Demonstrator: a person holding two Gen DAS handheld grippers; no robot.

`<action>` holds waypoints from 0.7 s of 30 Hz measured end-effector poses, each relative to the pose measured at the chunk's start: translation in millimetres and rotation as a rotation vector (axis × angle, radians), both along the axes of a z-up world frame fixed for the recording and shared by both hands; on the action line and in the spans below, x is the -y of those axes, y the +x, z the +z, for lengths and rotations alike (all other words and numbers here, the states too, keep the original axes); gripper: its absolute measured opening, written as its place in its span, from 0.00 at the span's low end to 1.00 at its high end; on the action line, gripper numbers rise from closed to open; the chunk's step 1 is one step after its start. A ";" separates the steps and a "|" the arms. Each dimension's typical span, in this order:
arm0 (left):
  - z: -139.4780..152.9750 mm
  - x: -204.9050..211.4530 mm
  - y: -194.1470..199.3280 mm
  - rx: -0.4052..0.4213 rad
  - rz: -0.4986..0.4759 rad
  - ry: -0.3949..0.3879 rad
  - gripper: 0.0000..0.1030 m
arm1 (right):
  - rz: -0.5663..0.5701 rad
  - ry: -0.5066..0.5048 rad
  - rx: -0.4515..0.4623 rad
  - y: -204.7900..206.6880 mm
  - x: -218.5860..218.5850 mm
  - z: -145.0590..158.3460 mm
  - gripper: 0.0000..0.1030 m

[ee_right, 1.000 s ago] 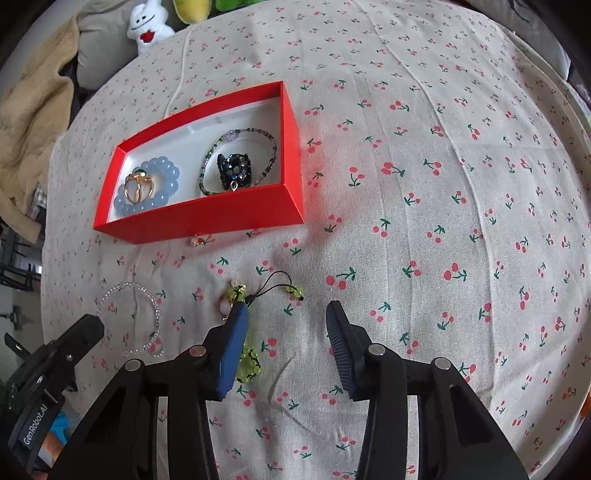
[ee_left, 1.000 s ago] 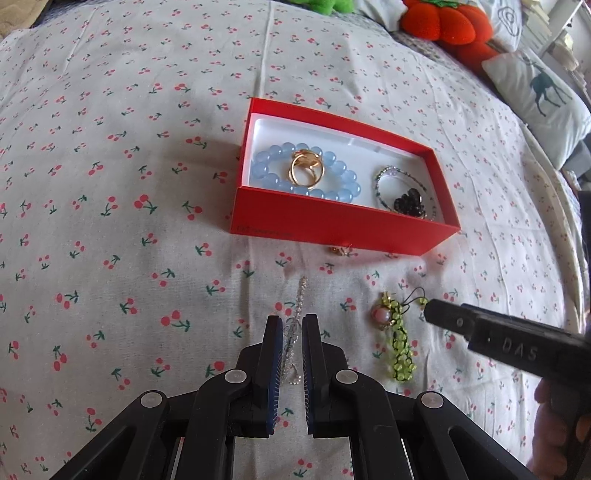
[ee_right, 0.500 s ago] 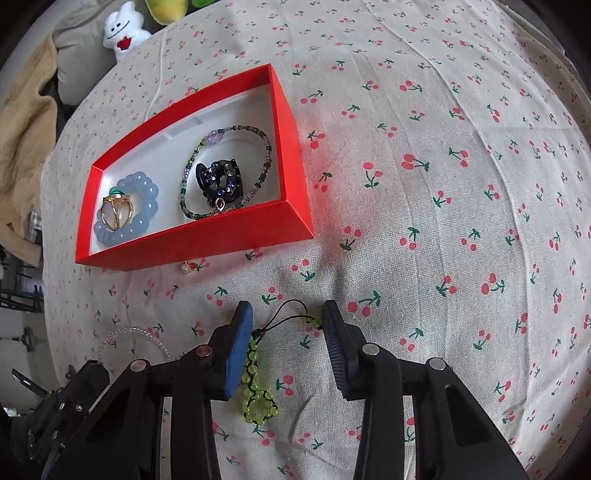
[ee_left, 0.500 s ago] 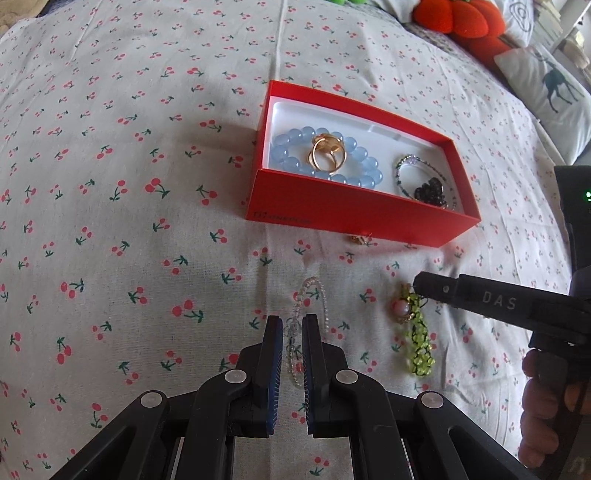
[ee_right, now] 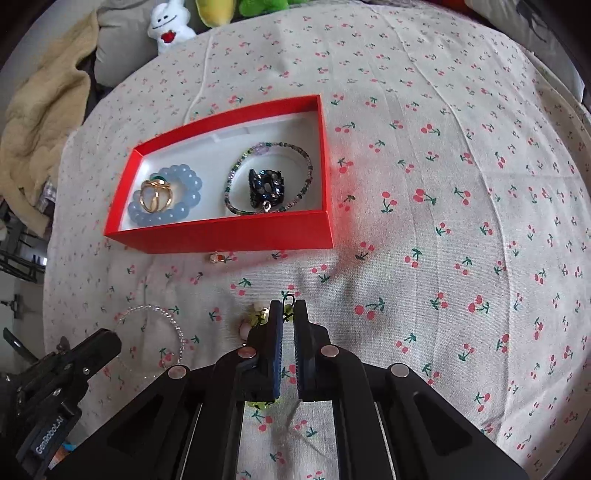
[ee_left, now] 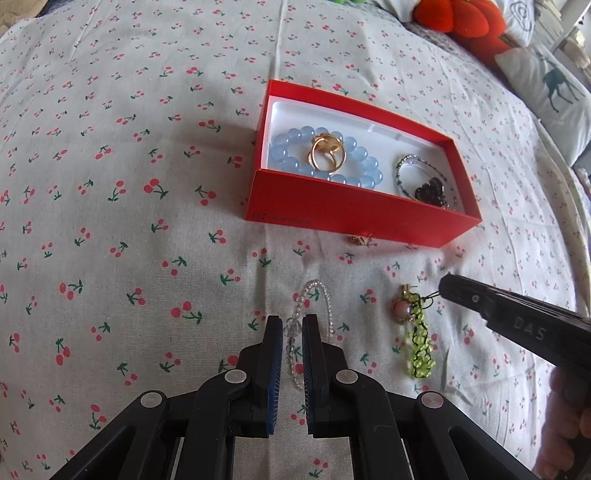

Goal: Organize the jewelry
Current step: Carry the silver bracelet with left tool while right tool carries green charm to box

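A red box (ee_left: 351, 216) with a white lining lies on the cherry-print cloth. It holds a blue bead bracelet (ee_left: 288, 162), a gold ring (ee_left: 327, 155) and dark beaded pieces (ee_left: 430, 190). My left gripper (ee_left: 292, 319) is shut on a clear bead bracelet (ee_left: 314, 286) that lies on the cloth in front of the box. My right gripper (ee_right: 288, 304) has its jaws closing on the black cord of a green bead charm (ee_right: 255, 317); the cord loop pokes out between the pads. The charm (ee_left: 419, 347) lies on the cloth beside the clear bracelet.
A small gold earring (ee_left: 358, 239) lies on the cloth against the box's front wall. Plush toys (ee_right: 168, 26) and a beige blanket (ee_right: 44, 110) sit at the far edge, with pillows (ee_left: 546, 88) at the right. A person's hand (ee_left: 565, 421) holds the right gripper.
The right gripper's jaws went from wide apart around the green charm to nearly together on its cord. The left gripper stays shut on the clear bracelet.
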State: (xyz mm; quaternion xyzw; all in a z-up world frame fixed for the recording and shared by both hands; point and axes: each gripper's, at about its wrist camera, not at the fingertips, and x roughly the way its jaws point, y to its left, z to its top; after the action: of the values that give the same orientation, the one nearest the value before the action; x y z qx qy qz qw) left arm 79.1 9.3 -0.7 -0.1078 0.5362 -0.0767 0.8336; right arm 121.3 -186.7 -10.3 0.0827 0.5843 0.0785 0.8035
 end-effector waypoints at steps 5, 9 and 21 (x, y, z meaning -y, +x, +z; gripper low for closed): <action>2.5 1.7 -0.3 0.005 0.002 -0.004 0.05 | 0.027 0.030 0.050 -15.1 2.2 21.7 0.05; 5.2 3.7 -0.8 0.012 0.000 -0.009 0.05 | 0.050 0.045 0.101 -26.0 -0.1 41.5 0.05; 28.2 8.1 -4.7 0.072 -0.016 -0.041 0.05 | 0.088 0.074 0.210 -48.8 -3.3 80.8 0.05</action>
State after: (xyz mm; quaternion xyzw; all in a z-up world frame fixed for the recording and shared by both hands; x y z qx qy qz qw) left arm 74.5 1.3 27.5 -0.1176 0.5049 -0.0981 0.8495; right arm 72.4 -183.3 70.5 0.0777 0.4966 0.1434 0.8525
